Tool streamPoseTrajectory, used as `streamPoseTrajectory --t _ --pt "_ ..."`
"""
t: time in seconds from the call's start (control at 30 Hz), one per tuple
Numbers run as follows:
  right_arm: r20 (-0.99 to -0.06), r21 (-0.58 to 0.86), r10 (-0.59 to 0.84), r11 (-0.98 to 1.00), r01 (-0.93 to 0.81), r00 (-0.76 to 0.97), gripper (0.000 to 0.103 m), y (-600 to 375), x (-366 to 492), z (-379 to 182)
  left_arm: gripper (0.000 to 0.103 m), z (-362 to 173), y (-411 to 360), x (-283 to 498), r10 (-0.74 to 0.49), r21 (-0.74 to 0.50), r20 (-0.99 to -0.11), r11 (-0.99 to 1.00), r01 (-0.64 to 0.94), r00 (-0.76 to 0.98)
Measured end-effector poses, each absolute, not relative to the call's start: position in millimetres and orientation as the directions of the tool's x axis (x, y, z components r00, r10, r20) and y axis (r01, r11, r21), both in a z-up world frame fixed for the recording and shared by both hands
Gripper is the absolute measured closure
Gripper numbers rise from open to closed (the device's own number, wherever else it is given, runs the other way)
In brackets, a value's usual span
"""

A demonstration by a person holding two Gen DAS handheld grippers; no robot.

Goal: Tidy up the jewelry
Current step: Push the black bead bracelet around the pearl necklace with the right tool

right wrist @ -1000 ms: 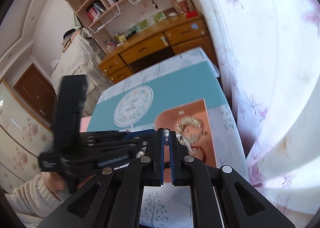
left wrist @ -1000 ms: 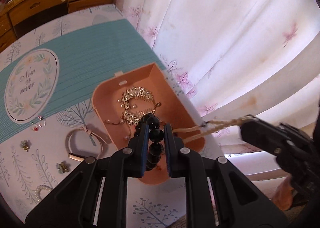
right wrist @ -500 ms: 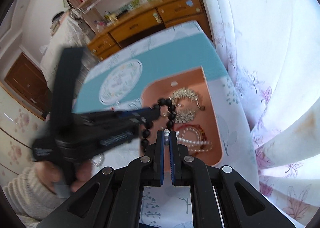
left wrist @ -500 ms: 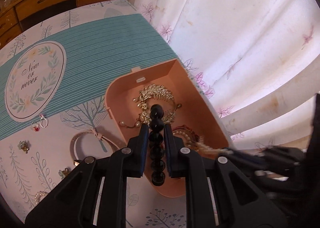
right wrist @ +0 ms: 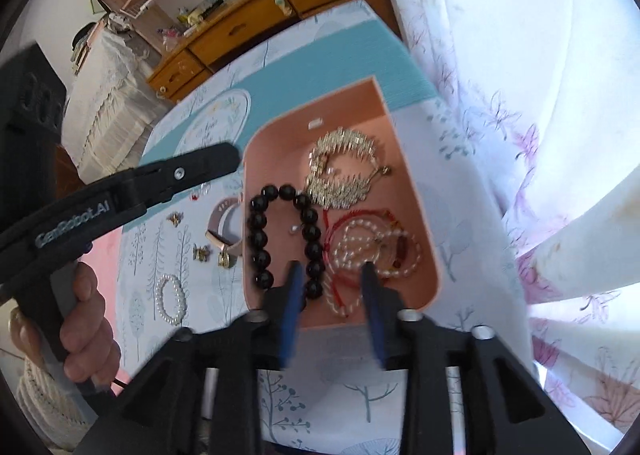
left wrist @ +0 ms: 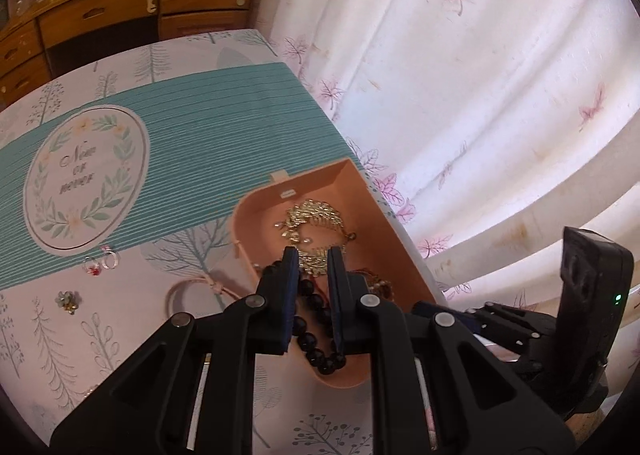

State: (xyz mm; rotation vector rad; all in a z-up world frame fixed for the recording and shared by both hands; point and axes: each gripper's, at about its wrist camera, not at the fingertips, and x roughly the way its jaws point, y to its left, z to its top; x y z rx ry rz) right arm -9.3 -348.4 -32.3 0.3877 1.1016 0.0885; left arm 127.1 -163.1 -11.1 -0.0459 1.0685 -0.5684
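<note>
A peach jewelry tray sits at the table's right edge by the curtain. In it lie a black bead bracelet, a gold leaf necklace and a tangle of pearl and red strands. My left gripper is open above the tray, its jaws apart over the black beads. My right gripper is open at the tray's near end, empty. The left gripper also shows from the side in the right wrist view.
On the patterned tablecloth left of the tray lie a pink strap bracelet, a pearl bracelet, small flower earrings and rings. A curtain hangs right of the table. A wooden dresser stands beyond.
My left gripper opened and the black bead bracelet dropped into the tray. My right gripper opened and let go of the pearl and red strands, which now lie in the tray.
</note>
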Motion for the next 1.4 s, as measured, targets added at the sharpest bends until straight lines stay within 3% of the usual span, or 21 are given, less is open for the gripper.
streamPoseTrajectory --t 0.23,0.3,0.37,0.5,0.77,1.07,1.2,1.4 --pt "-0.810 0.438 0.387 0.899 0.015 0.440 0.068 -320.8 4.4 -34.7 0.091 -0.6 -123.4 115.0 -0.407 -0.257 -0.810 0.894 0.368 0.422" --pt "-0.816 0.429 0.388 0.903 -0.001 0.429 0.068 -306.6 9.9 -37.9 0.091 -3.2 -109.1 111.8 -0.393 -0.264 -0.814 0.906 0.330 0.428" --pt "-0.820 0.427 0.398 0.904 -0.022 0.411 0.077 -295.4 20.0 -45.8 0.091 -7.0 -92.7 107.8 -0.392 -0.286 -0.816 0.912 0.293 0.424" --pt "-0.847 0.385 0.377 0.921 -0.054 0.375 0.083 -275.3 33.4 -64.7 0.091 -16.7 -65.6 99.1 -0.368 -0.292 -0.824 0.928 0.233 0.430" --pt "-0.866 0.363 0.358 0.930 -0.056 0.349 0.083 -263.7 46.7 -69.1 0.091 -50.5 -19.4 92.9 -0.312 -0.294 -0.867 0.950 0.108 0.388" --pt "-0.722 0.665 0.626 0.745 0.046 0.297 0.082 -304.9 62.2 -103.2 0.091 -59.5 -15.8 87.3 -0.326 -0.312 -0.869 0.945 0.099 0.373" --pt "-0.710 0.666 0.622 0.746 0.026 0.332 0.088 -303.6 59.8 -100.0 0.091 -59.9 -24.6 87.5 -0.336 -0.316 -0.868 0.942 0.116 0.365" --pt "-0.697 0.604 0.556 0.796 -0.046 0.453 0.089 -299.5 42.5 -55.0 0.091 -55.0 -32.4 85.4 -0.337 -0.306 -0.863 0.941 0.143 0.375"
